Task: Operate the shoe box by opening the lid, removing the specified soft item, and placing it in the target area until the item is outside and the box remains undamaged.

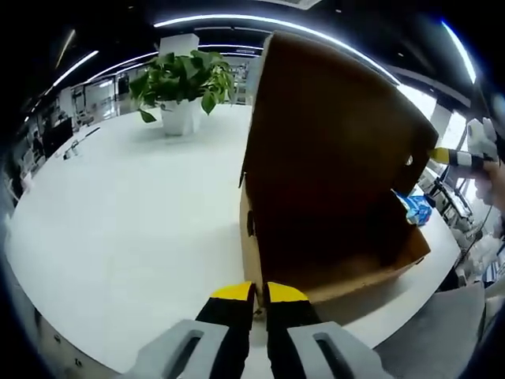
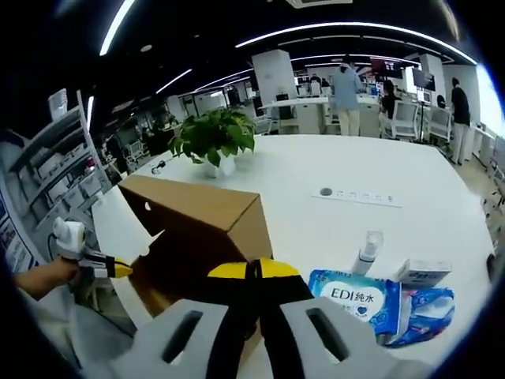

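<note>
The lid (image 1: 331,134) stands open just ahead of the closed left gripper (image 1: 260,294) and closed right gripper (image 2: 254,270), but no soft item is outside the box (image 2: 201,237) yet.

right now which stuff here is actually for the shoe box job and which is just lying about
For the job:
- shoe box, lid raised
- left tool, at the box's near edge
- right tool, close against the box

Lying about:
- potted plant
- blue wipes pack
- spray bottle
- small white carton
</note>
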Action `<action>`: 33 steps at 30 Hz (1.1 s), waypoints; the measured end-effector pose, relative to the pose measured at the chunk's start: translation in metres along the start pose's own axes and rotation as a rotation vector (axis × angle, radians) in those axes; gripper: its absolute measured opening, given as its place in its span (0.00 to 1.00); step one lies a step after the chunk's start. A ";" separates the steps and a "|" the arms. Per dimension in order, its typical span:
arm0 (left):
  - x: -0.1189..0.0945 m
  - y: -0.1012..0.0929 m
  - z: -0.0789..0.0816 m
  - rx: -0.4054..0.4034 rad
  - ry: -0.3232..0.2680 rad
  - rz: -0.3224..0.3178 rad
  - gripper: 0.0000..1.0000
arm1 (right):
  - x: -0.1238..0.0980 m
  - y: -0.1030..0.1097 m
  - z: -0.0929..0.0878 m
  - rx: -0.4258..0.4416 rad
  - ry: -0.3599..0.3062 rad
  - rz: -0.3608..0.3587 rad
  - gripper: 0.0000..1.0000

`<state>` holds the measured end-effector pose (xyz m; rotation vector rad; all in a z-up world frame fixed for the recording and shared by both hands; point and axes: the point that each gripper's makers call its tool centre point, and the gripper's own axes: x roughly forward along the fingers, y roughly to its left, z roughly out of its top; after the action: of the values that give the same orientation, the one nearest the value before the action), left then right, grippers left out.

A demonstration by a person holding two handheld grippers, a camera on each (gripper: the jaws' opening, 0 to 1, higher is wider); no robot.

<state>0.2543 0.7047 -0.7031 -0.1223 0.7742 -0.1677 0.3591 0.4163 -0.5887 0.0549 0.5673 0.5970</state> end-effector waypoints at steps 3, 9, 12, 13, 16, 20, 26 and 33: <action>-0.001 -0.001 0.000 0.016 -0.007 0.000 0.05 | -0.003 0.002 -0.004 -0.001 -0.018 -0.006 0.01; -0.001 0.000 0.000 0.022 -0.011 0.005 0.05 | -0.008 0.006 -0.013 0.022 -0.032 -0.007 0.02; -0.001 0.000 0.000 0.028 -0.012 0.005 0.05 | -0.010 0.008 -0.016 0.022 -0.034 -0.007 0.02; -0.001 0.000 0.000 0.029 -0.013 0.006 0.05 | -0.010 0.009 -0.018 0.022 -0.034 -0.008 0.02; -0.001 0.001 0.000 0.033 -0.017 0.006 0.05 | -0.012 0.011 -0.022 0.022 -0.035 -0.010 0.02; -0.003 0.001 0.002 0.043 -0.029 0.010 0.05 | -0.013 0.013 -0.029 0.022 -0.033 -0.013 0.02; -0.009 0.001 0.011 0.058 -0.064 0.007 0.06 | -0.016 0.016 -0.036 0.015 -0.039 -0.020 0.03; -0.022 0.002 0.032 0.093 -0.115 0.023 0.09 | -0.018 0.017 -0.044 0.013 -0.040 -0.025 0.03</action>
<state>0.2620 0.7122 -0.6657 -0.0345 0.6519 -0.1729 0.3153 0.4163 -0.6133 0.0719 0.5321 0.5665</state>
